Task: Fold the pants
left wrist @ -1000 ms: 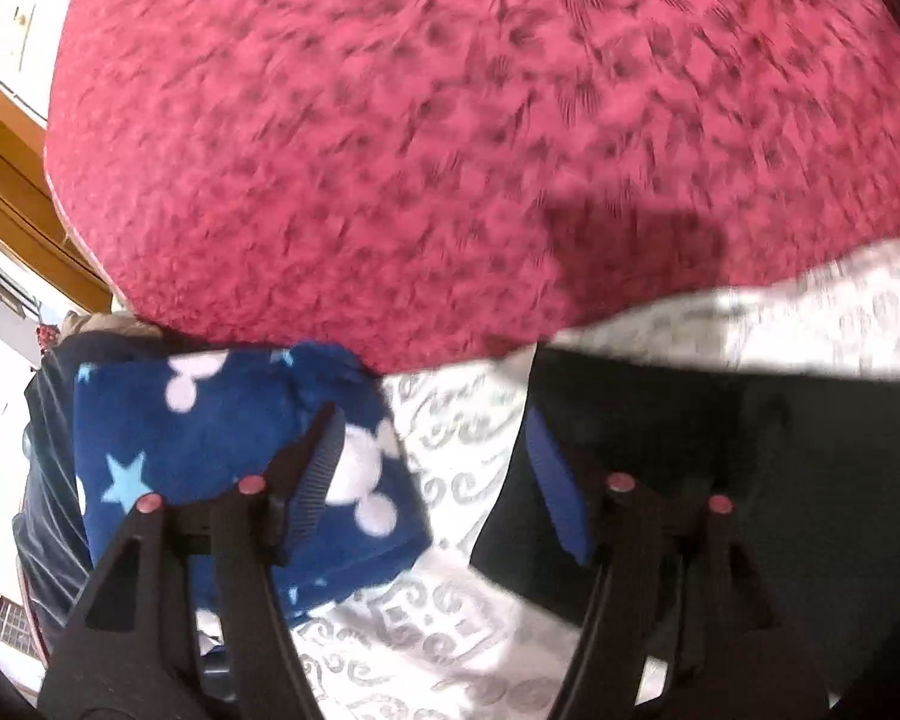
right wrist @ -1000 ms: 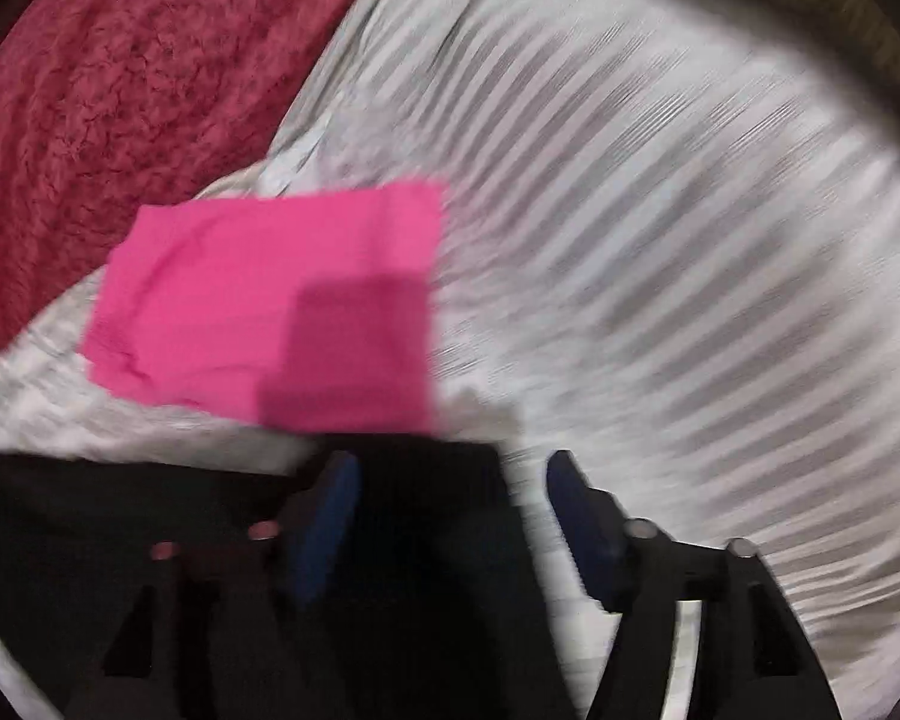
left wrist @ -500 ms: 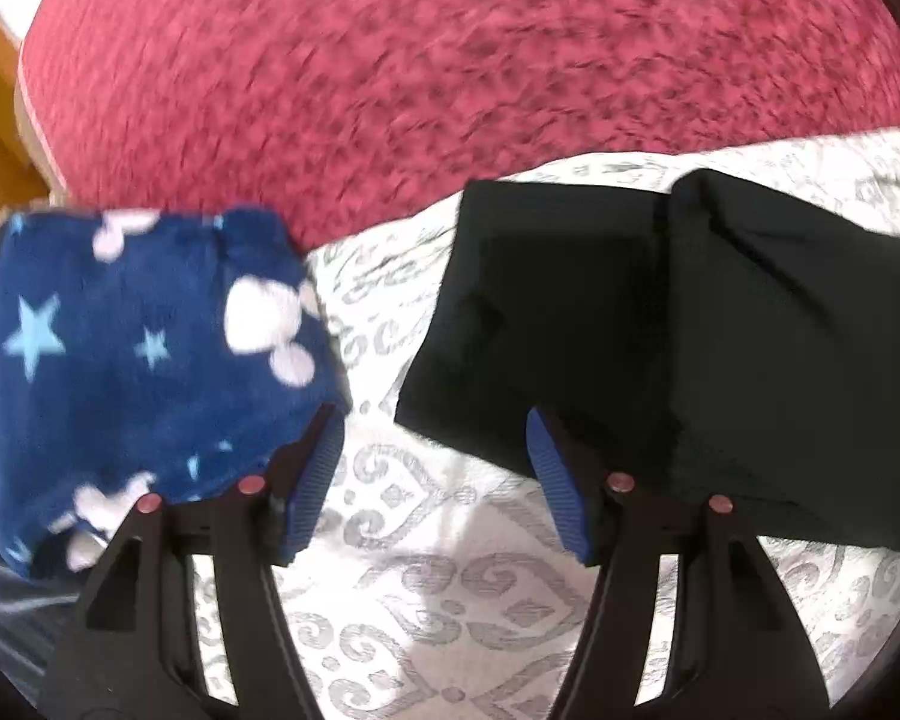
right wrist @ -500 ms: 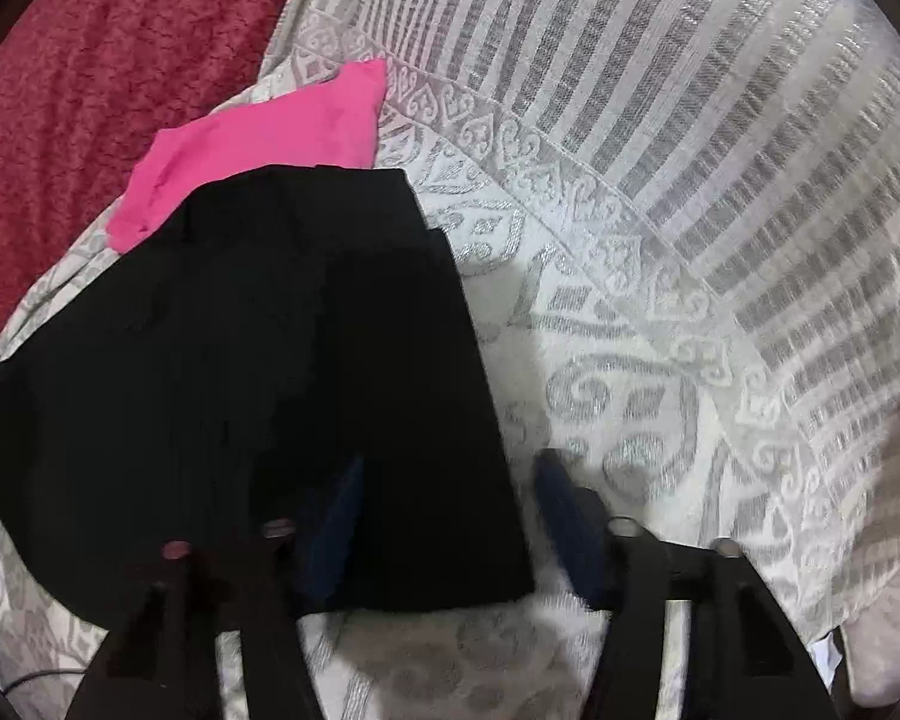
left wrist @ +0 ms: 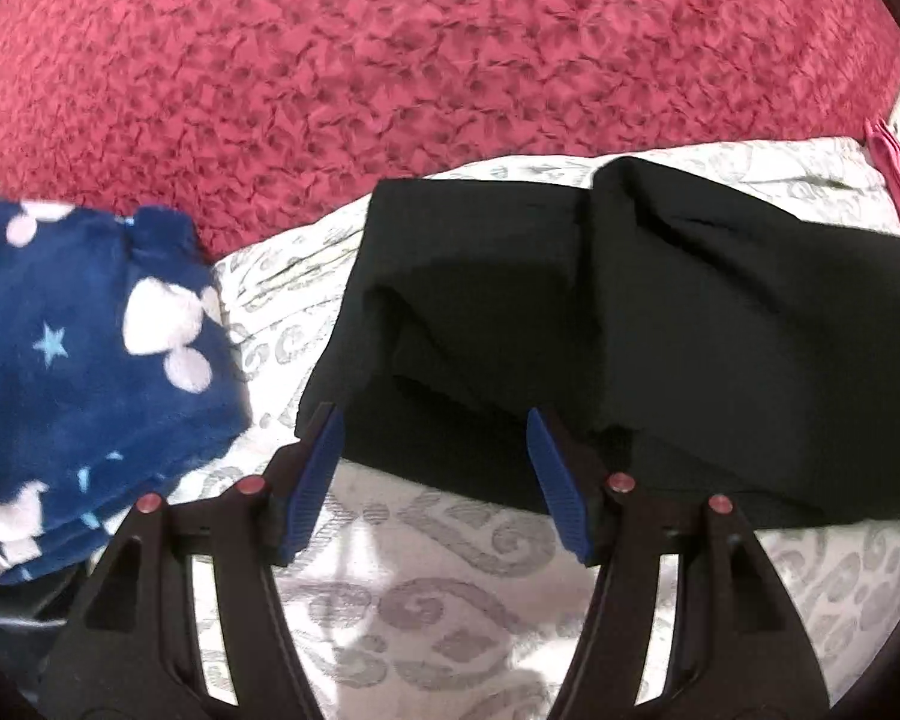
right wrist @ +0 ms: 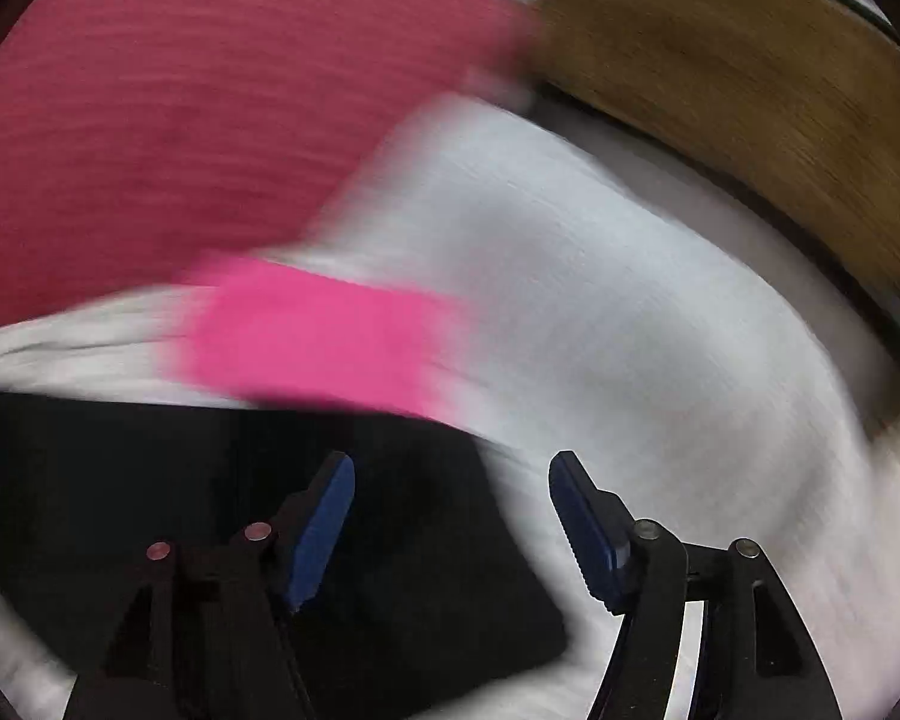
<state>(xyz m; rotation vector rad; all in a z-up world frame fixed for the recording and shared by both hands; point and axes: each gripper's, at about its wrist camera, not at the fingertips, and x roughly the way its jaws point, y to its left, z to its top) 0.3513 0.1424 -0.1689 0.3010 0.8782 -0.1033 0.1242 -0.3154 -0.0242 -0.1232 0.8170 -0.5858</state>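
While black pants [left wrist: 660, 324] lie part-folded on bed [left wrist: 450, 570], left tongs [left wrist: 435, 468] hover released at 6 o'clock edge; right tongs [right wrist: 450, 516] opening, empty. Next: grasp hem.

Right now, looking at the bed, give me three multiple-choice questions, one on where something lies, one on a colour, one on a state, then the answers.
1. In the left wrist view, where does the blue star-print fleece lie relative to the black pants?
A. To their left, apart from them
B. On top of them
C. To their right, touching them

2. What colour is the blanket beyond the pants?
A. Green
B. Dark red
C. Yellow

3. What is between the fingers of the left gripper?
A. A pinched fold of the pants
B. The pink cloth
C. Nothing gripped; the pads stand apart

Answers:
1. A, patterned white bedspread shows between fleece and pants.
2. B, the textured blanket fills the top of the view in dark red.
3. C, both blue pads are spread wide over the pants' near edge, pressing on nothing.
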